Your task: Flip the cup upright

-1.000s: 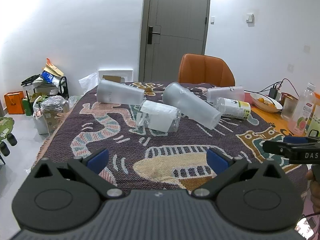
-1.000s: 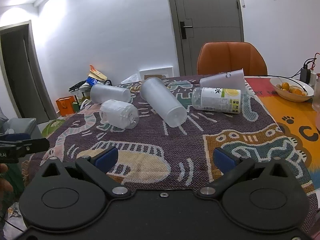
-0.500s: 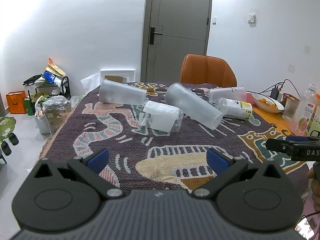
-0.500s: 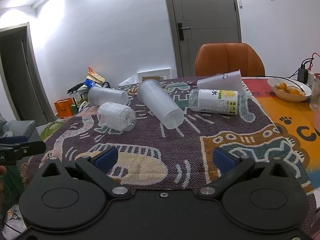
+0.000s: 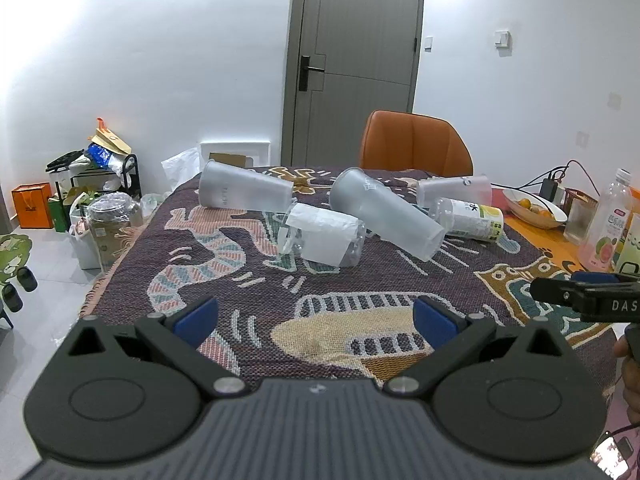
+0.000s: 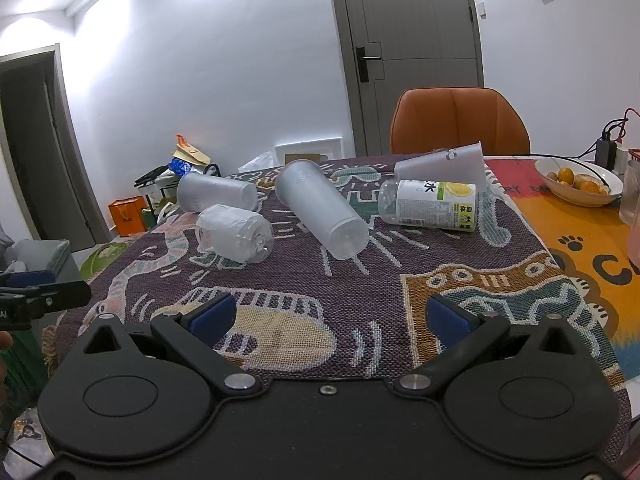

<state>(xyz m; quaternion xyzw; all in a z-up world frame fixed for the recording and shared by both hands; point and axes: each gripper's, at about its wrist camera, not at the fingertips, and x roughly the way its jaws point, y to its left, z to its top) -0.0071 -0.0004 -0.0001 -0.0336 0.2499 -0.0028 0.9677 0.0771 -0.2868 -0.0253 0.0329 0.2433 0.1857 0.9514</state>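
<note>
Three frosted cups lie on their sides on the patterned cloth: a tall one in the middle [image 5: 386, 214] [image 6: 322, 210], one at the back left [image 5: 244, 192] [image 6: 216, 197], one at the back right [image 5: 454, 190] [image 6: 440, 166]. A clear bottle wrapped in white paper [image 5: 324, 234] [image 6: 234, 232] and a labelled bottle [image 5: 470, 220] [image 6: 430, 205] also lie there. My left gripper [image 5: 316, 316] is open and empty over the near edge. My right gripper [image 6: 330, 316] is open and empty, near the front; it shows at the right of the left wrist view [image 5: 584, 298].
An orange chair [image 5: 414, 144] stands at the table's far end by a grey door. A bowl of oranges [image 6: 578, 182], a glass and drink bottles [image 5: 606, 224] stand on the orange mat at the right. Bags and boxes [image 5: 92, 196] clutter the floor at left.
Both grippers have drawn back and risen slightly, so the cups look a little farther away. The cups and bottles have not moved. Both grippers stay open.
</note>
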